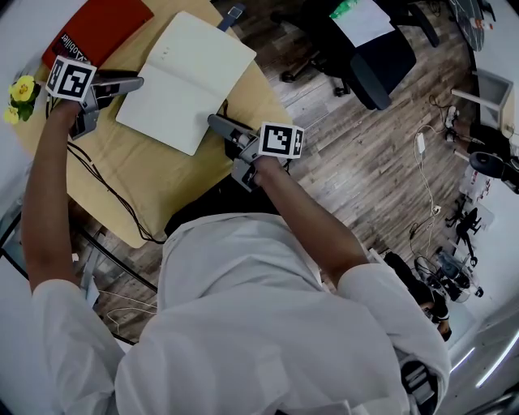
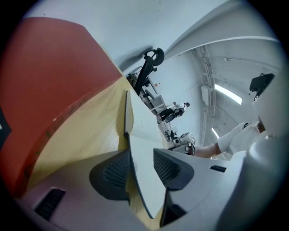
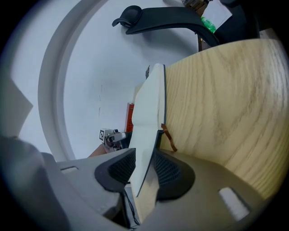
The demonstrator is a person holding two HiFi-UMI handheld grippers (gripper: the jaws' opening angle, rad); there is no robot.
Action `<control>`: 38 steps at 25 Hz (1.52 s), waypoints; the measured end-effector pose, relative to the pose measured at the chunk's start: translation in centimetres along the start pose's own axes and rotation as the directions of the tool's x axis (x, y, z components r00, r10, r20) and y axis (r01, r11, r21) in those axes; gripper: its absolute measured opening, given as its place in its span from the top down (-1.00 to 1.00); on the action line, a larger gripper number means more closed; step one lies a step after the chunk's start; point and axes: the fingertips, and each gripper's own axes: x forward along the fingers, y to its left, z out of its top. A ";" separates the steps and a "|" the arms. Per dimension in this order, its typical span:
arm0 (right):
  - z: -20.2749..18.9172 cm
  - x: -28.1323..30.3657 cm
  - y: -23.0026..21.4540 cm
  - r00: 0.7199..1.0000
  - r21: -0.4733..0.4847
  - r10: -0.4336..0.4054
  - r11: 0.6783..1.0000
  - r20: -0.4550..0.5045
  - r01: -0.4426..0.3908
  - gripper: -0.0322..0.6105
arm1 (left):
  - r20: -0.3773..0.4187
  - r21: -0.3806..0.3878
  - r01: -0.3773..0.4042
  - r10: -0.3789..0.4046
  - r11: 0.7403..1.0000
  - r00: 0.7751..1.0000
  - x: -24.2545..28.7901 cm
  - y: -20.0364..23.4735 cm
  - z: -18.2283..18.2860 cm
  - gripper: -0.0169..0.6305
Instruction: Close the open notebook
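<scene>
Wood table (image 1: 154, 174). Notebook (image 1: 186, 77) lies flat and open mid-table, nothing folded over yet. Left gripper (image 1: 134, 81) is at its left edge and right gripper (image 1: 217, 123) at its near corner, both jaws closing around the edge, not clamped yet. Red book (image 1: 101, 24), white print, maybe "Collier".

Both forearms (image 1: 42, 194) stretch forward, spread apart. The left grey two-jaw gripper (image 1: 138, 81) and the right grey two-jaw gripper (image 1: 214, 122) are closing, each astride an open white notebook's (image 1: 188, 77) edge, apparently not yet clamping.
</scene>
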 end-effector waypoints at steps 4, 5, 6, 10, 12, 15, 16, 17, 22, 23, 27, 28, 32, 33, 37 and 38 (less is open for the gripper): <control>0.2 -0.4 0.2 1.000 0.022 0.019 1.000 0.001 -0.019 0.71 | 0.001 0.001 0.015 -0.015 1.000 1.000 -0.3 -0.4 -0.2 0.50; 0.2 -0.5 0.4 1.000 0.027 0.025 0.999 0.001 -0.025 0.71 | -0.004 0.001 0.022 -0.022 1.000 1.000 -0.3 -0.5 -0.3 0.52; 0.2 -0.6 0.6 0.999 0.031 0.032 0.999 0.000 -0.032 0.72 | -0.008 0.002 0.025 -0.025 1.000 1.000 -0.4 -0.6 -0.5 0.52; 0.4 -0.9 1.1 0.998 0.064 0.061 0.996 -0.003 -0.060 0.72 | 0.006 0.001 0.006 -0.006 1.000 1.000 -1.3 -0.7 -0.7 0.52; 0.5 -0.9 1.2 0.997 0.090 0.074 0.993 -0.001 -0.073 0.72 | 0.041 -0.002 -0.017 0.017 1.000 0.999 -2.4 -0.4 -0.4 0.52; 0.6 -1.1 1.2 0.996 0.137 0.091 0.986 0.005 -0.091 0.72 | 0.110 0.021 -0.029 0.027 0.999 0.994 -4.1 -0.9 0.4 0.50; 0.7 -1.2 1.2 0.996 0.145 0.094 0.985 0.007 -0.094 0.72 | 0.135 0.037 -0.034 0.029 0.999 0.990 -4.6 -1.7 0.7 0.50; 0.8 -1.3 1.2 0.995 0.149 0.094 0.984 0.010 -0.095 0.72 | 0.160 0.060 -0.052 0.042 0.997 0.986 -5.3 -2.5 0.9 0.50; 1.1 -1.7 1.2 0.995 0.195 0.101 0.975 0.028 -0.104 0.72 | 0.326 0.378 -0.288 0.164 0.880 0.931 -8.5 -6.5 2.6 0.47; 1.1 -1.7 1.1 0.994 0.199 0.101 0.974 0.030 -0.105 0.72 | 0.354 0.466 -0.348 0.189 0.813 0.916 -8.7 -7.8 2.8 0.45; 1.2 -1.8 1.2 0.993 0.225 0.109 0.967 0.044 -0.116 0.72 | 0.361 0.769 -0.423 0.221 0.479 0.906 -7.0 -14.1 1.6 0.33; 1.3 -1.7 1.3 0.992 0.234 0.114 0.965 0.049 -0.123 0.72 | 0.336 0.825 -0.407 0.238 0.392 0.911 -6.1 -15.3 0.9 0.31; 1.2 -1.8 1.5 0.991 0.246 0.124 0.960 0.057 -0.134 0.72 | 0.280 0.940 -0.326 0.318 0.103 0.906 -2.4 -17.2 -2.0 0.30; 1.2 -1.9 1.4 0.991 0.244 0.122 0.961 0.057 -0.132 0.72 | 0.257 0.954 -0.294 0.342 0.059 0.904 -1.4 -17.1 -2.8 0.30; 1.2 -1.8 1.3 0.992 0.236 0.116 0.963 0.058 -0.126 0.72 | 0.153 0.988 -0.154 0.440 -0.034 0.885 1.3 -15.6 -5.6 0.30; 1.2 -1.8 1.2 0.991 0.236 0.117 0.963 0.059 -0.127 0.72 | 0.144 0.989 -0.136 0.460 -0.049 0.876 1.7 -15.2 -6.0 0.30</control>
